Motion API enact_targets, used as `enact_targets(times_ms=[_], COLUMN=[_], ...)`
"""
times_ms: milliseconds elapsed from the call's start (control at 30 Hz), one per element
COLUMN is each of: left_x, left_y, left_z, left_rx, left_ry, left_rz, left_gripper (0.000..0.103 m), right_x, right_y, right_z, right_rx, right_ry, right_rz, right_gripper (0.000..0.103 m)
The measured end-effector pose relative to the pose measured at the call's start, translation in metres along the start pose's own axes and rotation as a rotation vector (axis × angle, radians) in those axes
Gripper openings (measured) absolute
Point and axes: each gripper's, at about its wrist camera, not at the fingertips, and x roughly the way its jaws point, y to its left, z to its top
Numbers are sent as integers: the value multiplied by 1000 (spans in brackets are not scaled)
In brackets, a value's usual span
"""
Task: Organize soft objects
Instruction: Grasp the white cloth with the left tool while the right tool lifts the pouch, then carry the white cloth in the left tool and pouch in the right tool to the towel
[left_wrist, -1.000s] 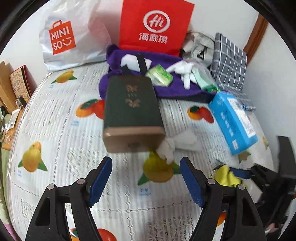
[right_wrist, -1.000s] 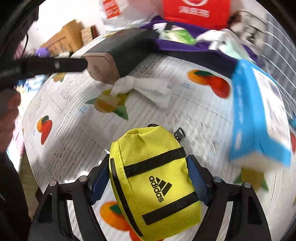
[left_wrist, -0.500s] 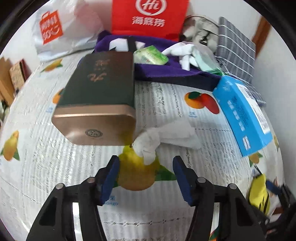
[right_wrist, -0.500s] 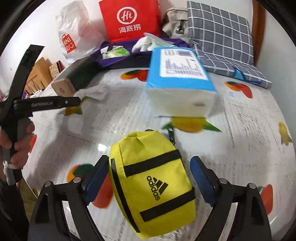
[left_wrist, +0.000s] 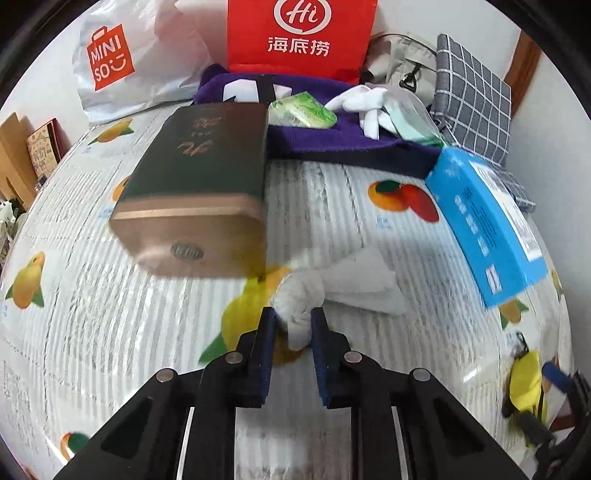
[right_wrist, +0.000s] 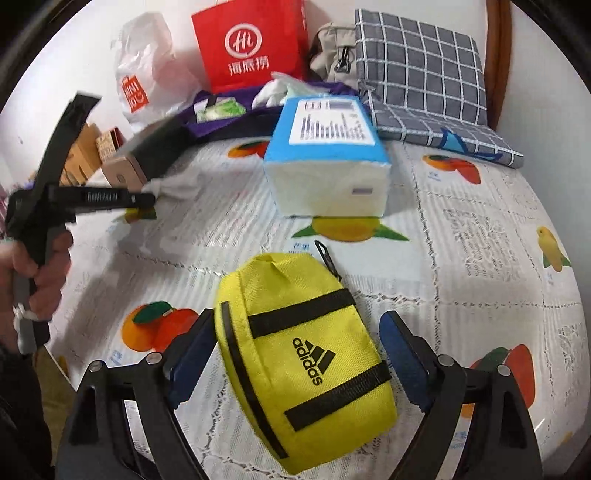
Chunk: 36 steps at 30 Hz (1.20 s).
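Note:
A white knotted cloth (left_wrist: 354, 280) lies on the fruit-print bedspread (left_wrist: 92, 295), just in front of a dark green box. My left gripper (left_wrist: 293, 317) is shut on the cloth's knotted end; in the right wrist view the left gripper (right_wrist: 146, 201) shows side-on at the left, with a hand on its handle. A yellow pouch with black straps (right_wrist: 303, 354) lies flat between the fingers of my right gripper (right_wrist: 297, 325). The right gripper is open, with a gap between its right pad and the pouch. The pouch (left_wrist: 524, 380) also shows small at the left wrist view's right edge.
A dark green box with a gold end (left_wrist: 199, 177) lies behind the cloth. A blue tissue pack (right_wrist: 328, 155) sits mid-bed. At the back are a purple cloth (left_wrist: 332, 140) with small items, a red bag (left_wrist: 299, 37), a white shopping bag (left_wrist: 122, 66) and a grey checked cushion (right_wrist: 421, 74).
My left gripper has moved down onto the white cloth and closed on its knot. The right gripper has swung sideways around the pouch, and its jaws have spread a little.

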Motion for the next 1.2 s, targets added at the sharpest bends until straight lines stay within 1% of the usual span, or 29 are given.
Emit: enact_targets(times_ms=[67, 167, 300, 467, 533, 567, 600, 633, 667, 700, 833, 867, 967, 1133, 1167, 1200], left_x=[-6, -15, -27, -36, -39, -40, -42, -43, -44, -45, -39, -35, -29, -23, -23, -23], left_y=[4, 12, 25, 43, 44, 43, 42, 41, 40, 40, 41, 41, 37, 27, 27, 27], left_z=[-6, -16, -30, -46, -51, -52, -53, -54, -55, -54, -46, -44, -38, -39, -39, -39], left_rx=[-1, -5, -15, -32, -7, 9, 23, 40, 47, 54, 40, 40, 59, 132, 134, 133], left_ry=[-1, 5, 14, 33, 35, 34, 33, 26, 17, 4, 4, 8, -27, -59, -64, -66], left_rz=[5, 10, 27, 16, 0, -1, 0, 1, 1, -1, -30, -28, 4, 50, 49, 43], left_gripper=[19, 19, 19, 20, 25, 31, 40, 46, 53, 55, 55, 55, 56, 56, 55, 50], right_x=[-7, -12, -12, -2, 8, 9, 10, 12, 14, 16, 17, 18, 18, 21, 22, 23], right_y=[-2, -5, -5, -2, -1, 1, 5, 7, 10, 13, 15, 15, 16, 15, 14, 14], right_z=[0, -3, -12, -21, -24, -24, -25, -25, -25, -25, -24, -23, -23, -21, -21, -20], right_rx=[11, 19, 5, -27, -26, -35, -50, -61, -73, -93, -98, -99, -102, -82, -79, -73], right_ry=[-16, -20, -4, 22, 45, 34, 21, 20, 19, 16, 7, 5, 1, -9, -10, -13], right_rz=[12, 6, 3, -4, -1, -11, -21, -30, -46, -64, -69, -70, -73, -82, -83, -85], right_gripper=[87, 87, 87, 87, 88, 90, 90, 90, 90, 90, 89, 89, 88, 89, 90, 90])
